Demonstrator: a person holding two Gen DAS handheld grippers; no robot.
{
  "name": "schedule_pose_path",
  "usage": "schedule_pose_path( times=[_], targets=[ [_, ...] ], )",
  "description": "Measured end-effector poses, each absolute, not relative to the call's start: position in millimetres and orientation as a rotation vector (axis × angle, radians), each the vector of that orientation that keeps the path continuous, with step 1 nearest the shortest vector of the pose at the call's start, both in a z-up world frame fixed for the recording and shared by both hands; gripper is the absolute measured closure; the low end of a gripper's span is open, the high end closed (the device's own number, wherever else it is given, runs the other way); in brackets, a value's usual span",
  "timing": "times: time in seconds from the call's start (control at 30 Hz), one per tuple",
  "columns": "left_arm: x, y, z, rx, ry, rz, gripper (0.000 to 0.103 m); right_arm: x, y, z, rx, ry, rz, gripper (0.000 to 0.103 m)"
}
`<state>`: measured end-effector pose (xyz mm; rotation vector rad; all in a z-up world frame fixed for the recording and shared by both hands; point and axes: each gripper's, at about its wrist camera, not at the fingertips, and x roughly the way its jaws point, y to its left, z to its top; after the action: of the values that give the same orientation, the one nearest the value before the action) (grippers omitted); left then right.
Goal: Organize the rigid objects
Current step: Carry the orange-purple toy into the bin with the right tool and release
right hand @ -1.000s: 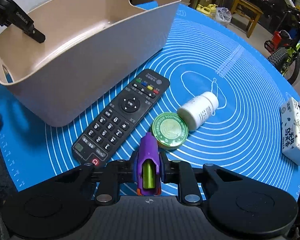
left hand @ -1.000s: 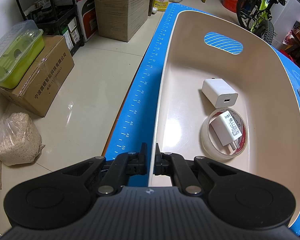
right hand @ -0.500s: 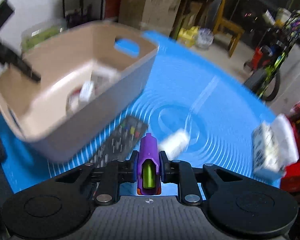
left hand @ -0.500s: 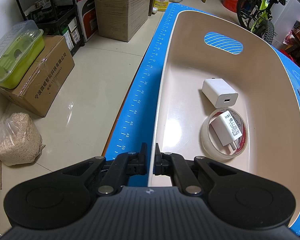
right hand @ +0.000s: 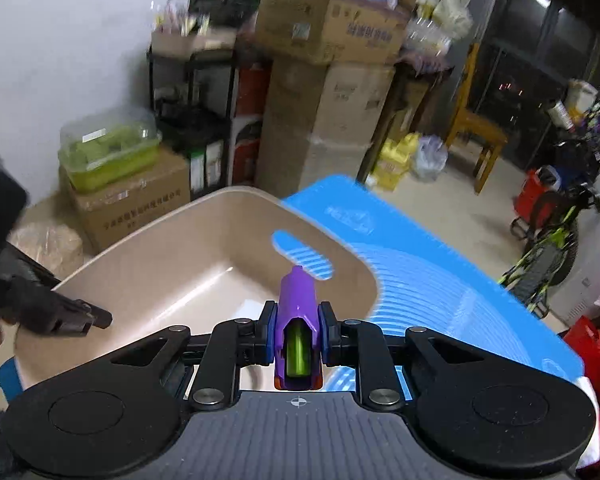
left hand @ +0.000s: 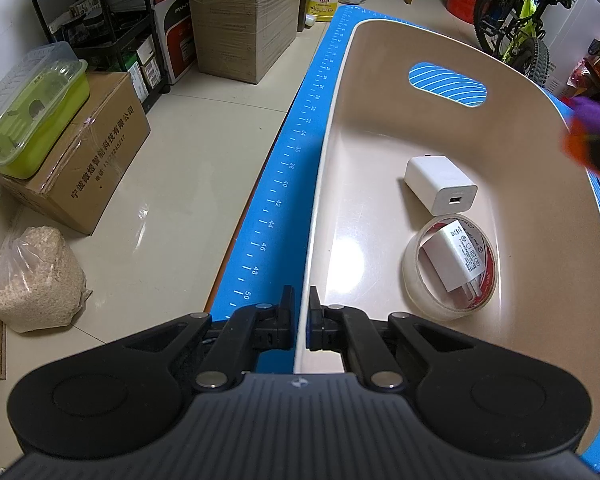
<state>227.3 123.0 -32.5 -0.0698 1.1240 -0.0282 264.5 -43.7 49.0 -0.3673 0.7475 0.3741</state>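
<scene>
My left gripper (left hand: 300,320) is shut on the near rim of the beige bin (left hand: 380,100), with the wall pinched between its pads. In the bin lie a white charger cube (left hand: 440,184) and a tape roll (left hand: 412,280) with a white plug (left hand: 454,258) inside its ring. My right gripper (right hand: 298,334) is shut on a purple toy (right hand: 298,296) with a green insert, held in the air over the bin (right hand: 160,272). In the left wrist view the purple toy (left hand: 596,120) shows blurred at the right edge, above the bin's far wall. The left gripper (right hand: 96,318) shows at the bin's left rim.
The bin stands on a blue mat (left hand: 284,176) at the table's left edge. On the floor to the left are cardboard boxes (left hand: 80,160), a green lidded container (left hand: 32,112) and a bag of grain (left hand: 36,280). A bicycle (left hand: 520,28) and a chair (right hand: 480,136) stand further back.
My right gripper has risen with the purple toy from low over the mat, near the remote, tin and bottle, to above the bin. The left gripper has not moved.
</scene>
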Motion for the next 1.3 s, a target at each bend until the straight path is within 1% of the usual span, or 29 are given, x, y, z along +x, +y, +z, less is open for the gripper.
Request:
schedule_pose_path(
  times=[0.17, 0.4, 0.67, 1.0, 1.03, 1.07, 1.1, 1.3],
  targets=[
    [228, 122, -33, -0.071, 1.124, -0.029, 0.097, 304, -13, 10, -0.399, 0.870, 0.323, 0.072],
    [227, 122, -33, -0.069, 1.125, -0.031, 0.097, 333, -1, -33, -0.417, 0.989, 0.232, 0.072],
    [227, 122, -33, -0.070, 1.125, -0.033, 0.097, 343, 1, -58, -0.384, 1.100, 0.212, 0.072],
    [227, 122, -33, -0.070, 1.125, -0.033, 0.097, 345, 4, -66, -0.400, 1.136, 0.207, 0.071],
    [227, 121, -33, -0.070, 1.125, -0.032, 0.097, 345, 3, -66, -0.396, 1.138, 0.205, 0.069],
    [228, 120, -33, -0.069, 1.125, -0.032, 0.097, 345, 3, -66, -0.399, 1.140, 0.202, 0.061],
    [228, 121, -33, -0.068, 1.125, -0.032, 0.097, 345, 3, -66, -0.403, 1.140, 0.202, 0.062],
    [228, 120, -33, -0.067, 1.125, -0.032, 0.096, 338, 1, -56, -0.372, 1.112, 0.230, 0.052]
  ],
)
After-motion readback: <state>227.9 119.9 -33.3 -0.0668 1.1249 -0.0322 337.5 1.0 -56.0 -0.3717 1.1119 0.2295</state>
